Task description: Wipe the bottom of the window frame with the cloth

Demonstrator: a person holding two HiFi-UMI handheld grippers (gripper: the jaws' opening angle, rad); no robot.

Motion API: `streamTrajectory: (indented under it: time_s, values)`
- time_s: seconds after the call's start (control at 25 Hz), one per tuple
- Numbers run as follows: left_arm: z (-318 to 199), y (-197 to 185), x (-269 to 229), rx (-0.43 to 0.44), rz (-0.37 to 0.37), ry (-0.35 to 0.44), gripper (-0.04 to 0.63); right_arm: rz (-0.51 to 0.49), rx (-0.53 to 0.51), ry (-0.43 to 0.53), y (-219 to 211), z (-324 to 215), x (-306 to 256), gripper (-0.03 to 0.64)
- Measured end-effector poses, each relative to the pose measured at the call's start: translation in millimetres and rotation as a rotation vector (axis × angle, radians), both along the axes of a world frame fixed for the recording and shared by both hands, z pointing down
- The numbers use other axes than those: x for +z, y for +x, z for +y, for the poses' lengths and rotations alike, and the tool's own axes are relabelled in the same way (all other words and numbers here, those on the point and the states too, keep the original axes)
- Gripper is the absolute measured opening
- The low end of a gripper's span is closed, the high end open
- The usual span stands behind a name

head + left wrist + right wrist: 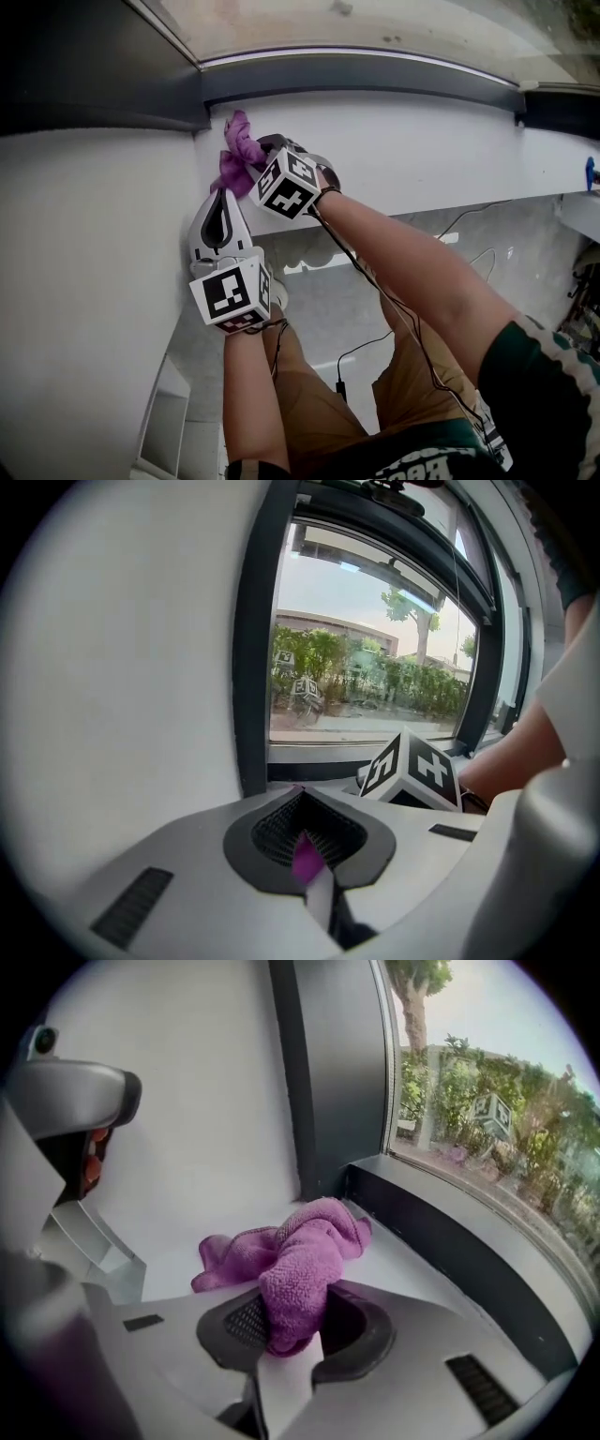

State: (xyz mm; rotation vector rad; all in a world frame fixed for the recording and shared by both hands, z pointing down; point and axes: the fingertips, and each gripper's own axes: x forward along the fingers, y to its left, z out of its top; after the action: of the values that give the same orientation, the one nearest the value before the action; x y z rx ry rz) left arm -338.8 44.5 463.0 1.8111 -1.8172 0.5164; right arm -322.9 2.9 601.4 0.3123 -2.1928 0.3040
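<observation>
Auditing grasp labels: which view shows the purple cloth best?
Right gripper view: the purple cloth fills the centre, bunched between the jaws of the right gripper and trailing onto the sill. Head view shows it small, partly behind that gripper's marker cube. Left gripper view shows only a purple sliver between the jaws of the left gripper.

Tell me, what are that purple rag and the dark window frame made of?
The cloth looks like microfibre or terry: soft and matte, with a fuzzy looped pile and limp folds. The window frame looks like dark painted or coated metal, though plastic is possible: it is smooth and straight-edged, with a dull satin sheen.
</observation>
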Motion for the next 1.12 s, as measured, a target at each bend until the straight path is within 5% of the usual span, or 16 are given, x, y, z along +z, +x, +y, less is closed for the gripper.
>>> streamTrajectory:
  time_s: [0.48,1.12]
  values:
    - [-29.1,59.0,1.8,0.083,-0.013,-0.006,0.008,0.026,0.048,-0.005,89.8,-22.5,3.8,0.098]
    - [-89.3,205.7,7.8,0.258,0.006,-0.003,0.008,0.044,0.208,-0.024,250.7,-62.7,5.5,0.098]
